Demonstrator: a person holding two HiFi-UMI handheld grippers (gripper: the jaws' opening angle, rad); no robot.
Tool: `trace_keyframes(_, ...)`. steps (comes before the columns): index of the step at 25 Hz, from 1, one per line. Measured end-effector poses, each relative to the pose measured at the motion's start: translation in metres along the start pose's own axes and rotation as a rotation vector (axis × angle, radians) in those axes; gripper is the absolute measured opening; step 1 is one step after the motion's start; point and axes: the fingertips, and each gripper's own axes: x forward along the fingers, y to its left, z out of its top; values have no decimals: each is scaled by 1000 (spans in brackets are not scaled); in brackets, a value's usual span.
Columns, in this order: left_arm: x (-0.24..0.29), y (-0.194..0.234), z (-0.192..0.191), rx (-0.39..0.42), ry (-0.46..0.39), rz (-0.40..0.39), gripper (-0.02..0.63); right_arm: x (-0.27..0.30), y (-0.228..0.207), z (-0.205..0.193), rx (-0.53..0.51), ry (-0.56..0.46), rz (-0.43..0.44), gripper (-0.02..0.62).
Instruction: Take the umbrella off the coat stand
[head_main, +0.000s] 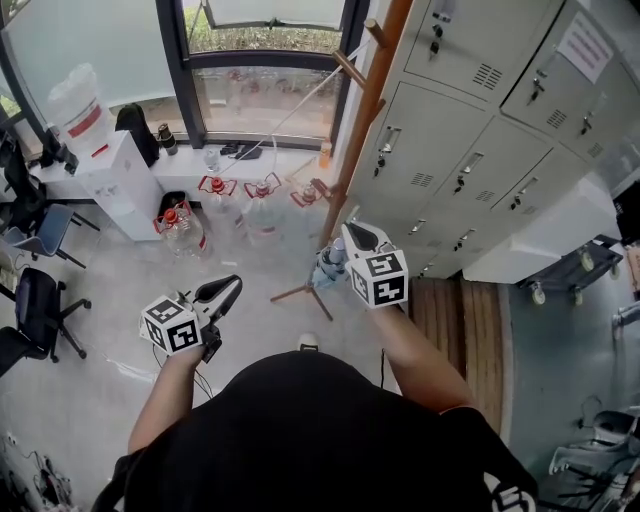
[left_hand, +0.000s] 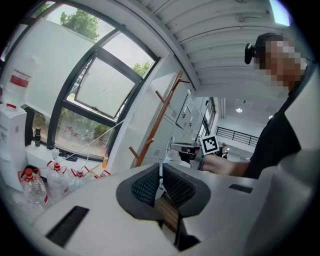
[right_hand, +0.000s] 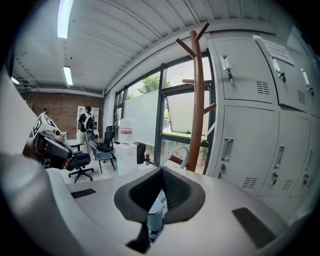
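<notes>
Two closed tongs, right tongs (right_hand: 161, 176) pinching umbrella (head_main: 330, 266) beside coat stand (head_main: 366, 108), left tongs (left_hand: 161, 176) empty

Layout, head view:

- Coat stand (head_main: 362, 120) at centre, rising from the floor (head_main: 100, 370). Window (head_main: 265, 100) behind it, lockers (head_main: 470, 150) just beside it on the right.
- Water dispenser (head_main: 115, 180) left of the stand, below the window. 1 large bottle (head_main: 78, 110) on top.
- Group of bottles (head_main: 215, 215) on the floor between the dispenser and the stand's foot.
- 2 office chairs (head_main: 40, 305) at far left, well apart from the stand.
- Right tool (head_main: 348, 230) just before the stand's foot. Umbrella (head_main: 328, 264) low between its jaws, on the side toward the stand.
- Left tool (head_main: 233, 285) further left and nearer the person, apart from the stand and the umbrella.
</notes>
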Motion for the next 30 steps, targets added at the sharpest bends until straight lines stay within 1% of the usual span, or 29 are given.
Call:
trace_keyframes(13, -12, -22, 2, 36, -3, -36, 26, -58, -10, -15, 54, -11, -88, 8)
trace_keyframes(26, -28, -33, -1, 41, 1, -41, 26, -98, -5, -36, 98, -7, -120, 11)
trace_keyframes(30, -28, -36, -7, 42, 3, -54, 26, -105, -4, -43, 112, -6, -121, 11)
